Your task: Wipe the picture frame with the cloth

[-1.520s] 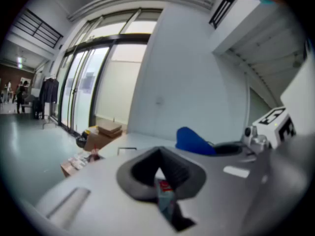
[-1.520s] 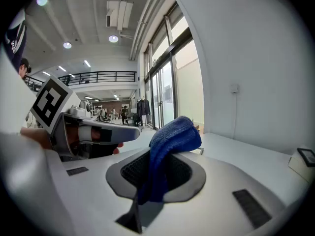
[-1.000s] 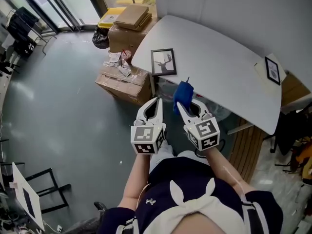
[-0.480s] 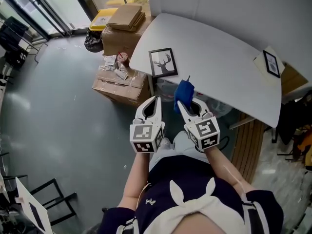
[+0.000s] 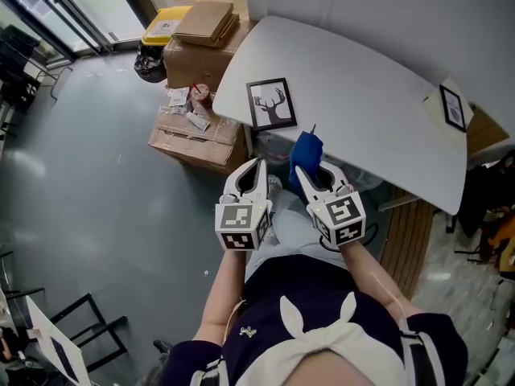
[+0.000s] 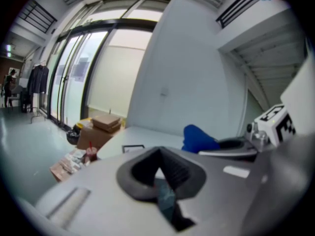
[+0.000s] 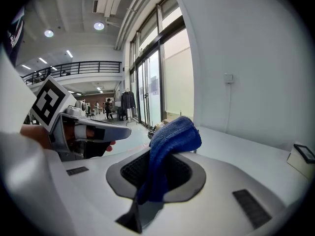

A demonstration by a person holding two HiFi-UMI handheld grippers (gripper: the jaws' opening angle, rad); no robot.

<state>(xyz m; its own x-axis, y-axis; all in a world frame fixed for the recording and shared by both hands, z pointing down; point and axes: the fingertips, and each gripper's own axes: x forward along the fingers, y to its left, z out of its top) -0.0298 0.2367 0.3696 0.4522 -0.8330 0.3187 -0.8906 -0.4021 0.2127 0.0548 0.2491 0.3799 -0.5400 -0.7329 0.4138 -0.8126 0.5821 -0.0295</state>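
A black picture frame (image 5: pixel 269 104) with a deer print lies flat near the front left corner of the white table (image 5: pixel 362 95); in the left gripper view the picture frame (image 6: pixel 133 147) shows small. My right gripper (image 5: pixel 304 167) is shut on a blue cloth (image 5: pixel 305 156) just short of the table's near edge, right of the frame. The blue cloth (image 7: pixel 170 146) bunches out past the jaws. My left gripper (image 5: pixel 255 170) is shut with nothing in it, beside the right one and below the frame.
Cardboard boxes (image 5: pixel 201 43) and a flattened box (image 5: pixel 197 139) with a drink cup (image 5: pixel 201 96) stand on the grey floor left of the table. A second small frame (image 5: pixel 452 107) lies at the table's far right end. A wall rises behind the table.
Both grippers have kept their pose, while the view has shifted slightly, bringing the table and frame a little closer. The cloth stays held.
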